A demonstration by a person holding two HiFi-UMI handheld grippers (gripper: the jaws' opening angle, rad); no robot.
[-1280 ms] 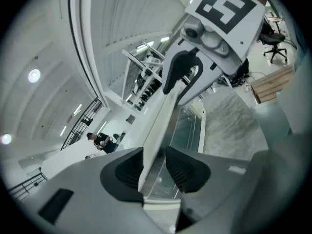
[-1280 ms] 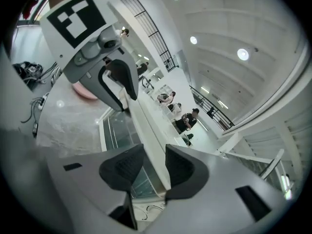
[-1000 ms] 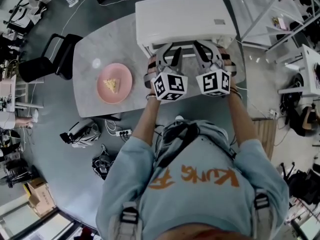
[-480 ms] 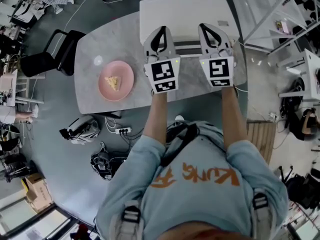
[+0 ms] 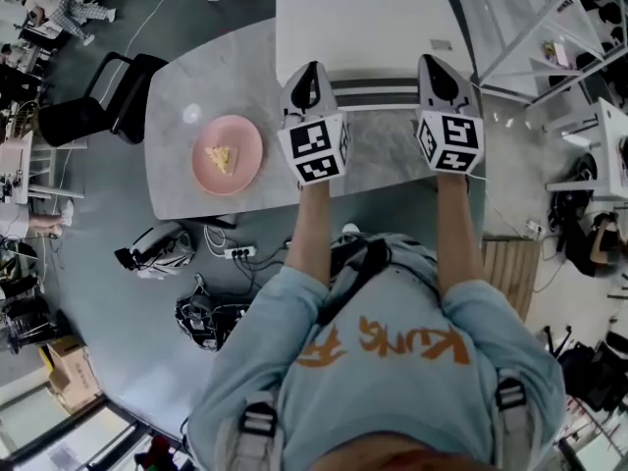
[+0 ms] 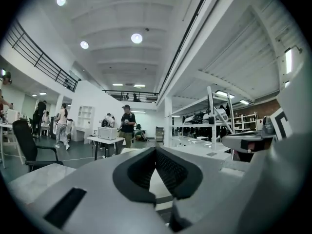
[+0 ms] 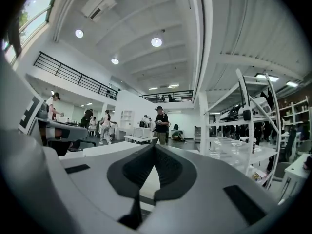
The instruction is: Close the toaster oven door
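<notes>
The white toaster oven [image 5: 368, 27] stands at the far side of the grey marble table [image 5: 186, 86]. Its front [image 5: 373, 94] shows as a narrow band with dark stripes, and no door leaf lies out over the table. My left gripper [image 5: 309, 69] is held up in front of the oven's left end, jaws shut and empty. My right gripper [image 5: 438, 65] is held up at the oven's right end, also shut and empty. In the left gripper view the left gripper [image 6: 156, 150] points level across the room, as does the right gripper [image 7: 154, 147] in its own view.
A pink plate [image 5: 245, 170] with a slice of cake [image 5: 220, 157] sits on the table left of my left gripper. A black chair [image 5: 93, 106] stands off the table's left end. Cables and gear lie on the floor below the near table edge. Shelving stands at the right.
Both grippers have lifted away from the oven's front edge and moved apart, the right one further right. The left jaws, open a second ago, have closed, and the right jaws have closed fully too.
</notes>
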